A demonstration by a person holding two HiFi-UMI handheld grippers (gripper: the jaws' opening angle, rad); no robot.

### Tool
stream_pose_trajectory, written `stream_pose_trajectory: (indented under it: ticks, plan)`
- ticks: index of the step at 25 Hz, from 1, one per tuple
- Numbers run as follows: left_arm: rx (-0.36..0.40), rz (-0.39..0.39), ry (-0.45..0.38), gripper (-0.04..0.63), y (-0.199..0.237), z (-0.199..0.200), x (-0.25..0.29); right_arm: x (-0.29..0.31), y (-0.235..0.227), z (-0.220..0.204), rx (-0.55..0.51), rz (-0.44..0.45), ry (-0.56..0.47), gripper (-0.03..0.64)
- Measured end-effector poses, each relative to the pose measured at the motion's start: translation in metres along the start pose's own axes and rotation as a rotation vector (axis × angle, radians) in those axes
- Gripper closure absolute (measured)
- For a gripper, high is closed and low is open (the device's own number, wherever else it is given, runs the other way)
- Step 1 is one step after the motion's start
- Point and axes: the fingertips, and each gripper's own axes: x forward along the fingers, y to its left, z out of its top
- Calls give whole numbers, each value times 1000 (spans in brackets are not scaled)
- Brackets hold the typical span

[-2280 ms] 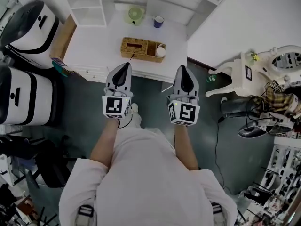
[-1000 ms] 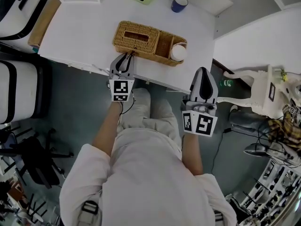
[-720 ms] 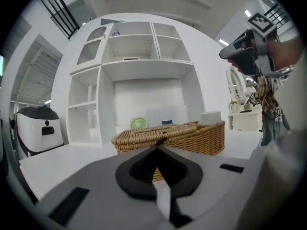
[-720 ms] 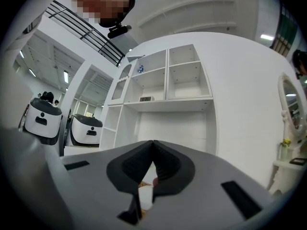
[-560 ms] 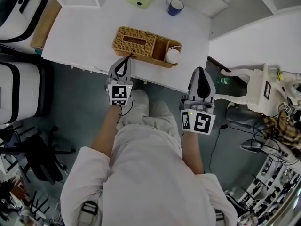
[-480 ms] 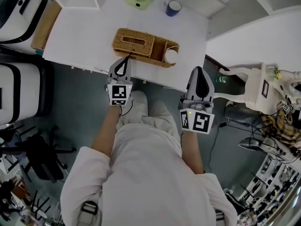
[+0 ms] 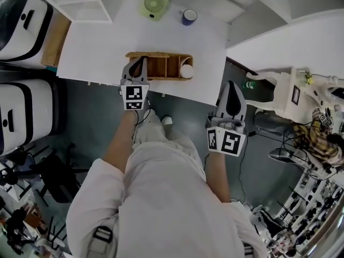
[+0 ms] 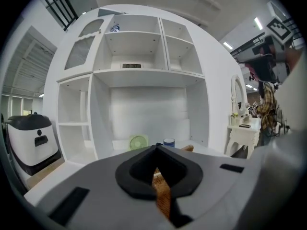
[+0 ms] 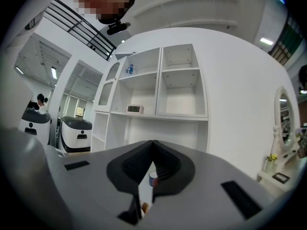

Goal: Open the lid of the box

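While the left gripper [image 7: 141, 61] clamps the one wicker lid [image 7: 156, 54], raised on edge, the one box [image 7: 166, 78] lies open mid-table [image 7: 97, 47]. One green fan [image 7: 153, 5] at its 12 o'clock, one blue cup [image 7: 188, 16] at 1. Right gripper [image 7: 232, 84] at 4 o'clock: clenched, empty.

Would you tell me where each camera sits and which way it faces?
Head view: on the head, facing steeply down at table and box; torso, arms, left tongs, right tongs show.
Left gripper view: on the left tongs, facing shelves; they clamp the lid.
Right gripper view: on the right tongs, facing shelves; shut, empty.
All share the mug.
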Motion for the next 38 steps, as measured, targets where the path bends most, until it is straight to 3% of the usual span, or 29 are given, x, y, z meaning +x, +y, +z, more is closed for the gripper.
stream_pose_trajectory:
  ticks: [6, 13, 17, 19, 22, 28, 31, 33, 36, 37, 38]
  plan:
    - [46, -26, -8, 601, 16, 18, 52, 4, -10, 3, -4, -59, 26, 625]
    - [56, -10, 20, 600, 47, 13, 124, 10, -6, -10, 1, -102, 61, 625]
    - [72, -26, 22, 597, 49, 13, 129, 10, 2, -8, 3, -94, 56, 624]
    - [37, -32, 2, 527, 48, 15, 121, 9, 6, -6, 5, -87, 48, 624]
    - [-9, -43, -44, 356, 48, 23, 104, 5, 13, 1, 6, -76, 30, 625]
    - [-22, -77, -153, 203, 39, 69, 58, -11, 16, 20, 24, -69, -10, 625]
    - [-16, -88, -207, 181, 32, 101, 24, -20, 21, 28, 35, -62, -26, 626]
    - [4, -90, -249, 250, 24, 120, -3, -27, 25, 31, 38, -57, -32, 626]
    - [73, -67, -317, 475, 11, 148, -52, -39, 35, 36, 39, -45, -50, 624]
    - [94, -57, -335, 589, 8, 155, -69, -43, 40, 39, 36, -38, -59, 626]
    - [110, -50, -346, 604, 5, 161, -85, -48, 45, 43, 34, -29, -67, 624]
